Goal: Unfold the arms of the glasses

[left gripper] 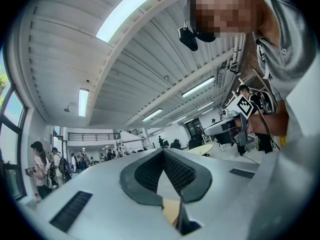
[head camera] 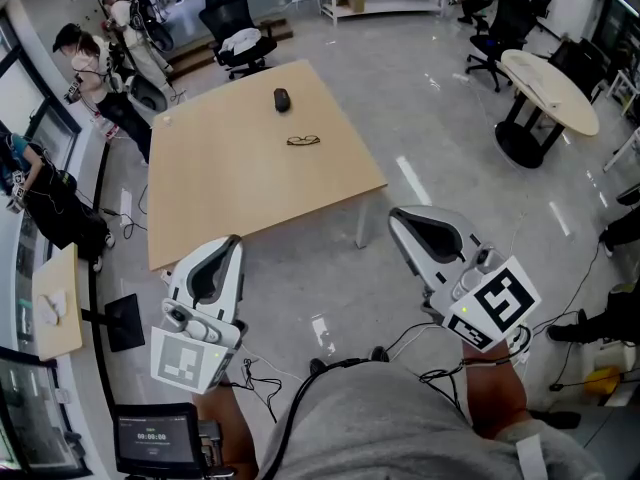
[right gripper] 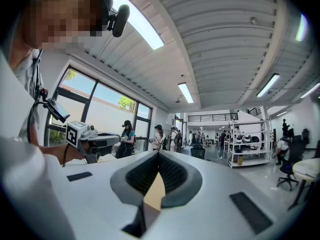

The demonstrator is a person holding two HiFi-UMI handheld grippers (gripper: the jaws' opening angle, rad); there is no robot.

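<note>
A pair of dark-framed glasses (head camera: 303,140) lies on the light wooden table (head camera: 230,183), right of its middle; whether its arms are folded is too small to tell. Both grippers hang over the floor, well short of the table's near edge. My left gripper (head camera: 232,240) points toward the table's front left, its jaws together and empty. The right gripper (head camera: 395,215) sits below the table's front right corner, also shut on nothing. In the left gripper view the left gripper (left gripper: 163,151) points slightly upward at the ceiling. The right gripper (right gripper: 159,154) looks level across the hall.
A black mouse (head camera: 282,99) rests on the table behind the glasses. A round table (head camera: 548,88) and office chairs (head camera: 490,38) stand at the right. People (head camera: 95,68) stand at the far left, beside a small desk (head camera: 55,303). Cables (head camera: 255,378) trail on the floor by my feet.
</note>
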